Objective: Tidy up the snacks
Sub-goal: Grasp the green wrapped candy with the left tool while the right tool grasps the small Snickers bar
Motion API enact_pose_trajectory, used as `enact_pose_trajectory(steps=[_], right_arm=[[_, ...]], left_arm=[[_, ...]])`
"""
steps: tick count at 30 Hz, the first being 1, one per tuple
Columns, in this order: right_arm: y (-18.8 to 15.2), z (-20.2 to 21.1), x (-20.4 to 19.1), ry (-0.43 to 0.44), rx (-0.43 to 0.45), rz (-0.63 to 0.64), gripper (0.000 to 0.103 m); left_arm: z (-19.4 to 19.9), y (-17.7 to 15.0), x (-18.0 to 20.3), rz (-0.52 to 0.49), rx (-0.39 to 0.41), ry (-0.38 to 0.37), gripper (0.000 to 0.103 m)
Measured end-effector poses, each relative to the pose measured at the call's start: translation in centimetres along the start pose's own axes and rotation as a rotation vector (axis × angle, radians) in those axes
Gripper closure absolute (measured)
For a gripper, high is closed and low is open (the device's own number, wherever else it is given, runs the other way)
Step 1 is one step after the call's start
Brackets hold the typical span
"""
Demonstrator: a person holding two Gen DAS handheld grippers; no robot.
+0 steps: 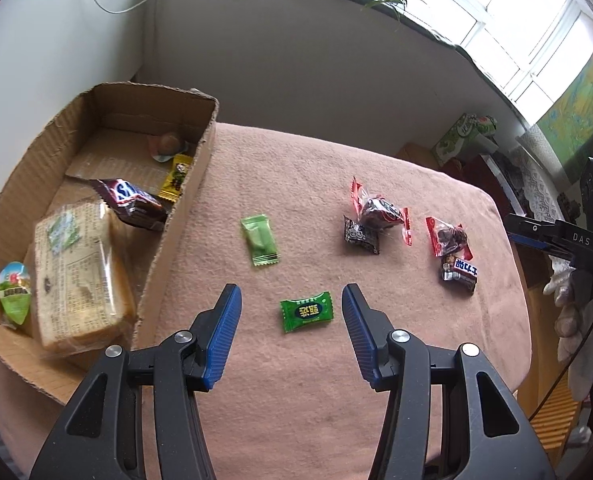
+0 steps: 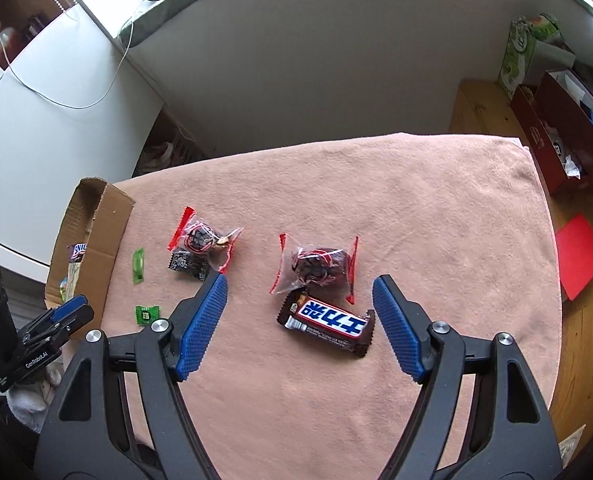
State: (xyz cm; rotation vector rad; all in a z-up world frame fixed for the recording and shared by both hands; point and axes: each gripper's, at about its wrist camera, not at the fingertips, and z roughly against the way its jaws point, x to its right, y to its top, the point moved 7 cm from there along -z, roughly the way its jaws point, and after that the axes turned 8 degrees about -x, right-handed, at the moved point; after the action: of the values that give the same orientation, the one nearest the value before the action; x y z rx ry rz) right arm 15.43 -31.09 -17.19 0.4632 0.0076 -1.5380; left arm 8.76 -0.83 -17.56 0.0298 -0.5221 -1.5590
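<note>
A dark green candy (image 1: pixel 307 311) lies on the pink cloth between the tips of my open left gripper (image 1: pixel 292 298), untouched. A pale green candy (image 1: pixel 259 240) lies beyond it. A cardboard box (image 1: pixel 184 216) at the left holds a bread pack (image 1: pixel 78 272), a Snickers bar (image 1: pixel 130 200), a yellow candy (image 1: pixel 175 178) and a jelly cup (image 1: pixel 14 292). My right gripper (image 2: pixel 300 294) hangs open above a Snickers bar (image 2: pixel 328 326), with a red-edged clear packet (image 2: pixel 316 266) just beyond. Farther left lie another red-edged packet (image 2: pixel 202 238) and a black candy (image 2: pixel 186 264).
The cloth-covered table (image 2: pixel 376 200) ends near a wall behind. A red box (image 2: pixel 560 152) and a green carton (image 2: pixel 520 56) stand on a wooden surface at the right. A gloved hand (image 1: pixel 576 312) holds the other gripper at the table's right edge.
</note>
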Motion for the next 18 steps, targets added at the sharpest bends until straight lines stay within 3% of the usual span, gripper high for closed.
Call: enact_pose_trajectory(steps=[7,18], right_arm=[[-1.4,-3.3,0.8,0.081,-0.092,-0.008,0.025],[-0.9,-6.2,0.9,0.098,-0.142,0.002,0.025]], left_arm=[[-2.7,0.5,0.4,0.01,-0.064,-0.045,0.052],[-6.5,1.0,0.5,-0.024,-0.149,-0.057,0.054]])
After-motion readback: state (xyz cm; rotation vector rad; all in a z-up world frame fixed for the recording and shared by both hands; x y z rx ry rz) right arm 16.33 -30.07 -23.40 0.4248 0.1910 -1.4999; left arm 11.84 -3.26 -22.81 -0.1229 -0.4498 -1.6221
